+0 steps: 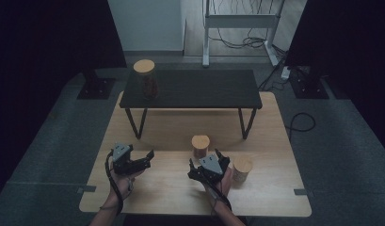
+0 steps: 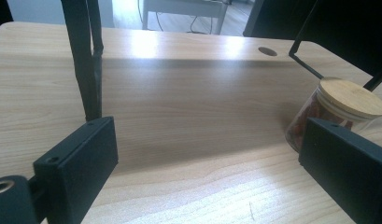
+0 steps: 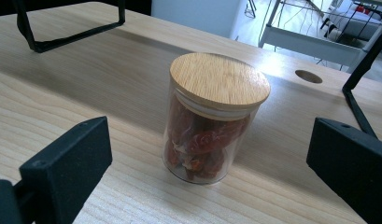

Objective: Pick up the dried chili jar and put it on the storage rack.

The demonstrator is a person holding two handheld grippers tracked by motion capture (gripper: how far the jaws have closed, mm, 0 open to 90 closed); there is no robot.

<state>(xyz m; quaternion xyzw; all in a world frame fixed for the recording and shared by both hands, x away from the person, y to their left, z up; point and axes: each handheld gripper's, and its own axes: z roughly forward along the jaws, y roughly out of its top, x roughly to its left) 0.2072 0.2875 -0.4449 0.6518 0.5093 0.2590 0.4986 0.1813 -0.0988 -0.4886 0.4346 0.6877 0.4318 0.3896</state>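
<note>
The right gripper sat nearest the camera in the high view, low over the wooden desk, its jaws spread wide with nothing between them, and it faced a glass jar with a wooden lid that stood upright on the desk just ahead, apart from both jaws. A second jar stood just to the right of that gripper. The left gripper hovered over the desk's left part, jaws also released and empty, while a third jar stood on the left end of the black shelf at the back.
</note>
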